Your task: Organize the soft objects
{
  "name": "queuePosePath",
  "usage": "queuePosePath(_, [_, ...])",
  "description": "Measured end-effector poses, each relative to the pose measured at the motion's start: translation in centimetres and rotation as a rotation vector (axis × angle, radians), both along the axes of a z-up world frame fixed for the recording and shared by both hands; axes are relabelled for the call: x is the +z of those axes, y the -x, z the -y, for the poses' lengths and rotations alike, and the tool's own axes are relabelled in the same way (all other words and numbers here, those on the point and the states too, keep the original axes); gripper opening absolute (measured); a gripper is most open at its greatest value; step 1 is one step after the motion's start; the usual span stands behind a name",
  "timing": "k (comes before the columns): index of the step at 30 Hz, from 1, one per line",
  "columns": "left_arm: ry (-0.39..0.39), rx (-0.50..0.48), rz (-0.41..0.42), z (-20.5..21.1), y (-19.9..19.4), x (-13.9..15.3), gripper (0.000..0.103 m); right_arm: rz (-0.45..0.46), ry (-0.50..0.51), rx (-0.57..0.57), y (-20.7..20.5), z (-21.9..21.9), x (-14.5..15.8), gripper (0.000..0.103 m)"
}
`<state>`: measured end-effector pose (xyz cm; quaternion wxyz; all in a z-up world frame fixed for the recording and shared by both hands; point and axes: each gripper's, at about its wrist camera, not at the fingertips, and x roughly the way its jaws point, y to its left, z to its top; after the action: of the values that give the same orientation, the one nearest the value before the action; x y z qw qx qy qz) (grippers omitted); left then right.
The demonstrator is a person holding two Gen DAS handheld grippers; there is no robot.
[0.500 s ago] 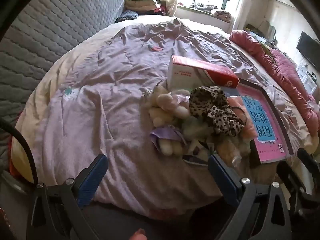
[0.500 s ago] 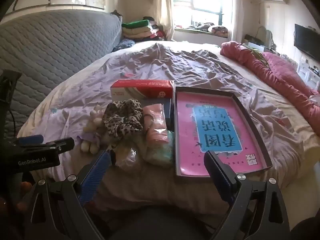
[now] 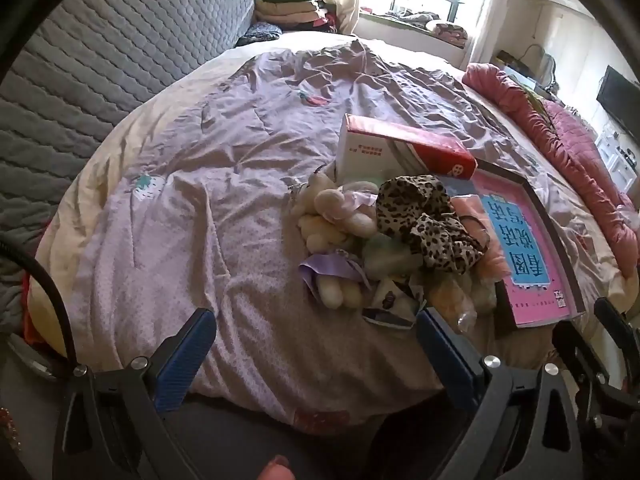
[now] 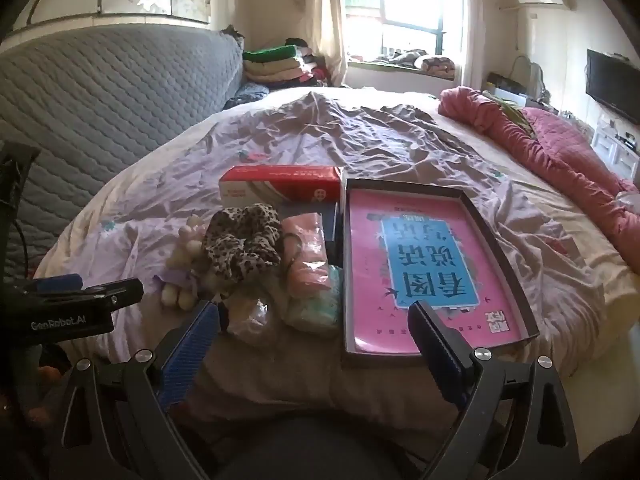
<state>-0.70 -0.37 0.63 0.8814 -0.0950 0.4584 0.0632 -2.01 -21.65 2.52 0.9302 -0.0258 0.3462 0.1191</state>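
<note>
A pile of soft things lies on the bed's near edge: a leopard-print scrunchie (image 3: 424,220) (image 4: 242,242), a cream plush toy (image 3: 334,212) (image 4: 186,252), a pink packet (image 4: 306,256), a pale green packet (image 4: 316,308) and a clear bag (image 4: 252,320). A shallow grey box (image 4: 486,236) with a pink and blue book cover inside (image 3: 524,236) lies to their right. My left gripper (image 3: 314,338) is open and empty, short of the pile. My right gripper (image 4: 314,328) is open and empty, just before the pile and box.
A red and white carton (image 3: 400,152) (image 4: 280,186) lies behind the pile. The lilac bedspread (image 3: 224,200) is wrinkled. A pink quilt (image 4: 560,152) runs along the right side. A grey quilted headboard (image 4: 100,96) stands at left, with folded clothes (image 4: 276,64) beyond.
Both grippers have barely shifted; the views are almost the same. Nothing on the bed has moved.
</note>
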Motion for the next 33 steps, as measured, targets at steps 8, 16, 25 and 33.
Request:
queuePosePath(8, [-0.030, -0.028, 0.006, 0.9, 0.1, 0.3, 0.101, 0.007, -0.013, -0.015, 0.0, 0.4, 0.2, 0.096])
queuePosePath(16, [-0.033, -0.029, 0.005, 1.1, 0.1, 0.2, 0.101, 0.007, -0.011, -0.016, 0.1, 0.4, 0.2, 0.096])
queuePosePath(25, [-0.034, -0.029, 0.002, 1.0, 0.1, 0.2, 0.101, 0.006, -0.010, -0.022, 0.1, 0.3, 0.2, 0.096])
queuePosePath(33, [-0.039, -0.031, 0.006, 1.3, 0.1, 0.1, 0.101, 0.002, -0.013, -0.016, 0.1, 0.4, 0.1, 0.096])
